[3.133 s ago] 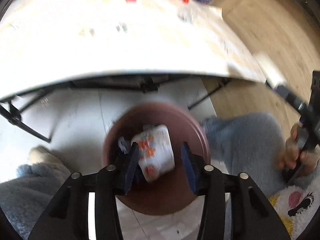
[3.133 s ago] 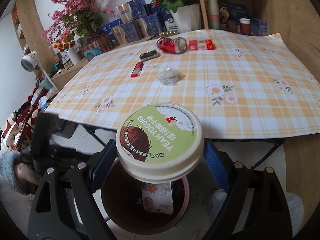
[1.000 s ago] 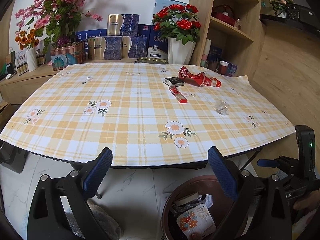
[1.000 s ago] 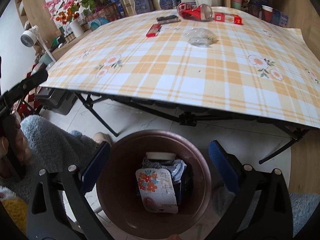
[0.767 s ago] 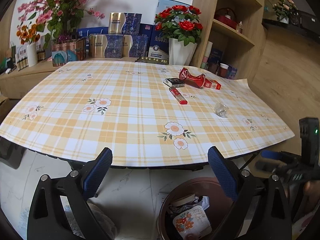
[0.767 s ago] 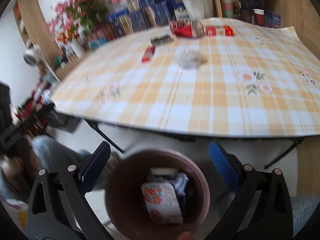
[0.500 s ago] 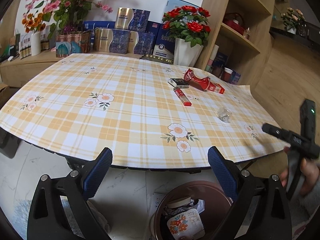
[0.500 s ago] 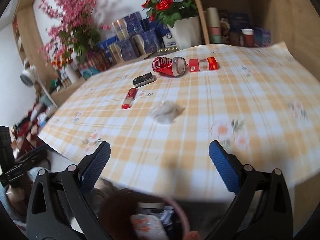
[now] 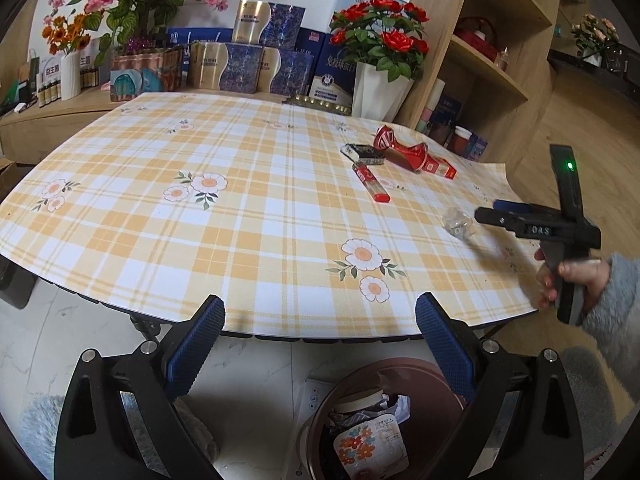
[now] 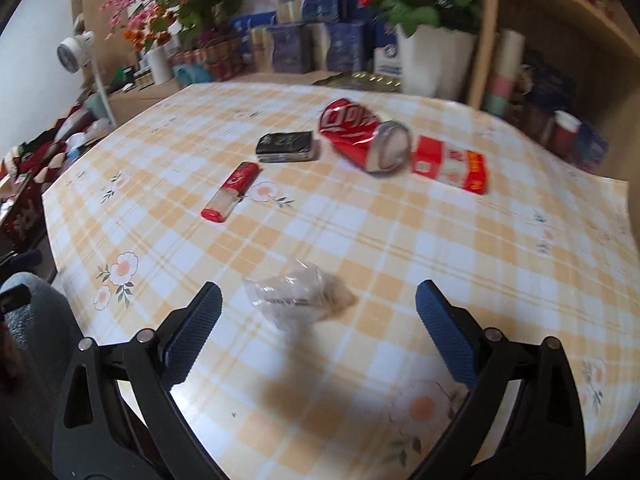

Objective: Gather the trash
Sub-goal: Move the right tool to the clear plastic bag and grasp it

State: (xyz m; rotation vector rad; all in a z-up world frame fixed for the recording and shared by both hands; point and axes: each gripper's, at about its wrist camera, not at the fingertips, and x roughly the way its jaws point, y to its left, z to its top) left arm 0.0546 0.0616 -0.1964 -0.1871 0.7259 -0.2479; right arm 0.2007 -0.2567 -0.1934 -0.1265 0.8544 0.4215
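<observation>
My right gripper [image 10: 318, 312] is open and empty above the plaid table [image 10: 400, 240], with a crumpled clear plastic wrapper [image 10: 290, 294] lying just ahead between its fingers. Farther back lie a crushed red can [image 10: 362, 140], a red carton [image 10: 450, 164], a black box [image 10: 286, 146] and a red tube [image 10: 232, 190]. My left gripper [image 9: 320, 332] is open and empty, held off the table's near edge above the floor. A brown trash bin [image 9: 384, 420] holding a yogurt tub and wrappers stands below it to the right. The right gripper [image 9: 496, 214] also shows there, beside the wrapper [image 9: 458, 222].
Flower vases [image 9: 380, 92], blue gift boxes [image 9: 244, 68] and bottles line the counter behind the table. A wooden shelf unit [image 9: 492, 60] stands at the back right. The table's folding legs and white tile floor [image 9: 248, 384] lie below the near edge.
My right gripper has let the yogurt tub go into the bin, then risen from over the bin to over the table near the wrapper. My left gripper lifted from the bin and faces the table.
</observation>
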